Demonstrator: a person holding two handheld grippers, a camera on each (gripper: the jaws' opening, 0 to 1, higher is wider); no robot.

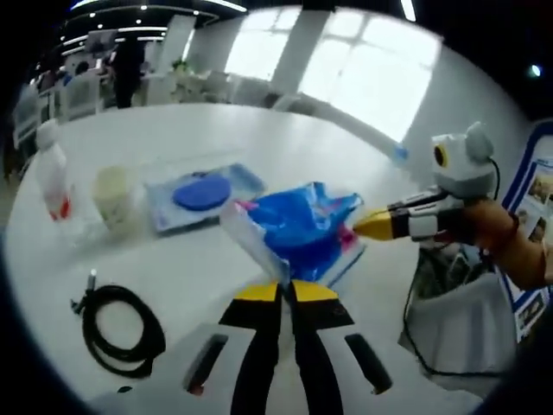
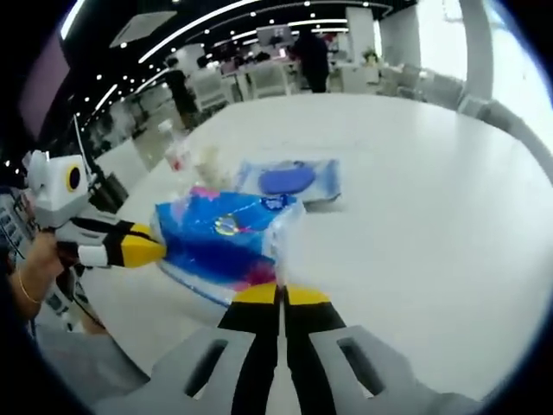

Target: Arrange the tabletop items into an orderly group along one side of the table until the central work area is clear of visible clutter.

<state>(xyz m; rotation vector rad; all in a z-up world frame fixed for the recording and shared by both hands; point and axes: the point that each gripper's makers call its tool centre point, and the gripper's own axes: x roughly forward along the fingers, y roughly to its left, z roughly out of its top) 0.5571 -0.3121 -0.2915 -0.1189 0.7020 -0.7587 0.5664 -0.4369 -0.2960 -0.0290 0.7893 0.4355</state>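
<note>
Both jaws pinch my blue pack [image 1: 302,226] from opposite ends, mid-carry; next I set it by the tray [image 1: 194,194] at ten o'clock.

No text, brand or number can be read. The blue packet [image 1: 302,226] carries a small round printed mark, seen in the right gripper view [image 2: 226,226], but its letters are too blurred to make out. The poster [image 1: 537,194] at the edge of the left gripper view shows small pictures and lines of print, all too small to read.
</note>
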